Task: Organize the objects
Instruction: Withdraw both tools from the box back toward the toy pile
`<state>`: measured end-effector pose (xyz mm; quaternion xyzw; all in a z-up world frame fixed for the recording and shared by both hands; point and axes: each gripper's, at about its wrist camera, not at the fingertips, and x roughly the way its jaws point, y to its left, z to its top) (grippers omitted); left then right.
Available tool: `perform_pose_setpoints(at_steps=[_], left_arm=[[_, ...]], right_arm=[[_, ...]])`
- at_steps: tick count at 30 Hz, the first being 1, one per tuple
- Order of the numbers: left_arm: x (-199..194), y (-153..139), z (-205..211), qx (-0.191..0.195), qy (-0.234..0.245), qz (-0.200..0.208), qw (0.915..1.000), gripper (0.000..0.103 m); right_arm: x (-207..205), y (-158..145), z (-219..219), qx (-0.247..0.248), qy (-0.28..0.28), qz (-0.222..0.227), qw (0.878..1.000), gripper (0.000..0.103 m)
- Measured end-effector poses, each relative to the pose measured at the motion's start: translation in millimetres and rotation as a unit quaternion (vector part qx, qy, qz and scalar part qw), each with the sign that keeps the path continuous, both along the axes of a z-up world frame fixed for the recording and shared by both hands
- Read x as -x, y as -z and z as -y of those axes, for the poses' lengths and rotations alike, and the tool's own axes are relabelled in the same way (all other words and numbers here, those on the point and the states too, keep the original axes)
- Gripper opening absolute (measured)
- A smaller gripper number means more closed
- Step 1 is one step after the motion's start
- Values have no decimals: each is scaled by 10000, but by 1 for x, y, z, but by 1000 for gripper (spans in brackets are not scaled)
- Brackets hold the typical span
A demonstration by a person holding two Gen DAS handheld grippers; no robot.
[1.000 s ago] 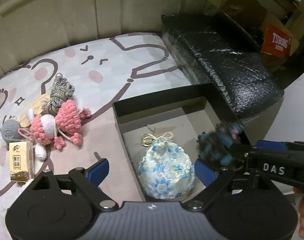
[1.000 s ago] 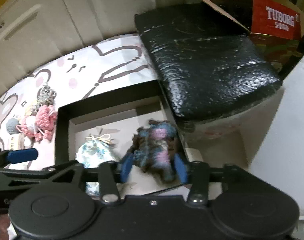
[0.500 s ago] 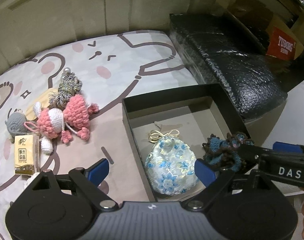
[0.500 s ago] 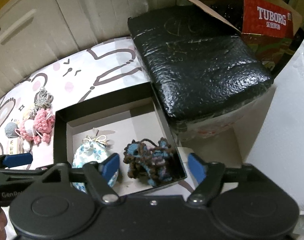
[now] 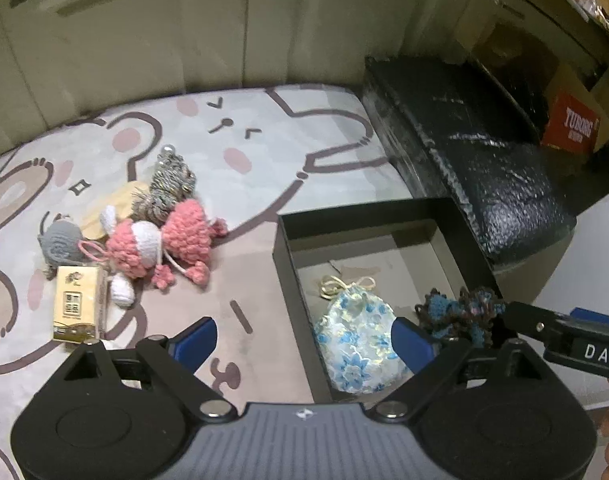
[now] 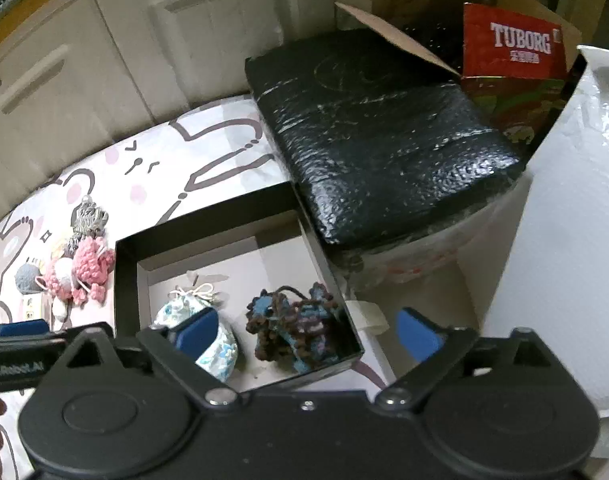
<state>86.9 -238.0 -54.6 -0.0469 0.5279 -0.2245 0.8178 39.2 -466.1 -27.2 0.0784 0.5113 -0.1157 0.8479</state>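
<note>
Underfoot lies a pale rug (image 5: 264, 152) printed with cartoon bears, backed by cream cupboard doors (image 5: 144, 40); a black padded bench (image 6: 376, 128) stands at the right with a red beer carton (image 6: 512, 46) behind it. On the rug, an open black box (image 6: 124, 280) holds a blue flowered pouch (image 5: 356, 340) on its left side and a blue-brown yarn toy (image 6: 296, 324) at its near right corner.

A second ago the right claw (image 6: 308, 328) gripped that yarn toy above the box; its jaws have just been opening and now stand wide apart, the toy lying free on the box floor between them. The left claw (image 5: 304, 336) is spread wide too, empty, straddling the box's left wall.

Left of the box, well apart from it, a pink knitted doll (image 5: 164, 240), a grey ball (image 5: 60, 240) and a small yellow packet (image 5: 78, 304) cluster together; bare rug lies between them and the box.
</note>
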Motion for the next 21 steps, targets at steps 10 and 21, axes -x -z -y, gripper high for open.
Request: perform_pose_setpoints(at_steps=[10, 21], left_arm=[[-1, -6, -21, -61, -362, 159, 9992, 101], [2, -12, -46, -227, -609, 310, 9974, 102]], right_arm=[[8, -11, -4, 144, -36, 171, 9997, 103], [11, -21, -16, 186, -73, 345, 9992, 103]])
